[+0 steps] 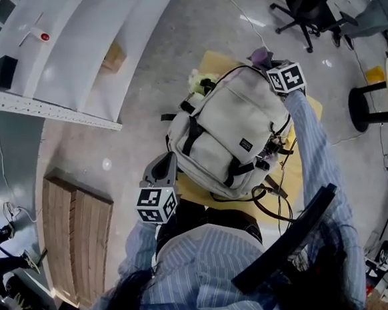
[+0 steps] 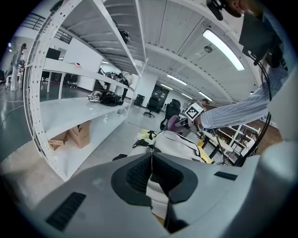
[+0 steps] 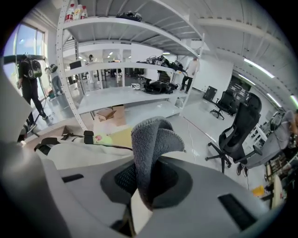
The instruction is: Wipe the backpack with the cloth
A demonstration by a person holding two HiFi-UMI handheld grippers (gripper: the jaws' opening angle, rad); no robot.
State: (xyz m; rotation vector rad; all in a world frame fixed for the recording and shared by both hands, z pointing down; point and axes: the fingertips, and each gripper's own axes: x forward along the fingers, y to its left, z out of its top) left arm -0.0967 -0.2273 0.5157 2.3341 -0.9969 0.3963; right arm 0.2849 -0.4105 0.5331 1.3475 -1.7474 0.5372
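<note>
A beige backpack (image 1: 229, 138) with black straps lies on a yellow table (image 1: 314, 105). My left gripper (image 1: 170, 158) is at the pack's near-left corner. In the left gripper view its jaws (image 2: 151, 169) are together, with pale backpack fabric (image 2: 157, 195) showing between them. The backpack (image 2: 179, 144) stretches away beyond them. My right gripper (image 1: 268, 65) is at the pack's far top end, shut on a folded grey-purple cloth (image 1: 261, 56). In the right gripper view the cloth (image 3: 151, 144) stands up out of the jaws (image 3: 146, 183), above the backpack (image 3: 79, 155).
White shelving (image 1: 72, 53) with a cardboard box (image 1: 113, 57) runs along the left. A wooden pallet (image 1: 80, 233) lies on the floor. A black office chair (image 1: 312, 4) and a stool (image 1: 364, 107) stand to the right. Cables (image 1: 274, 201) trail by the pack's near end.
</note>
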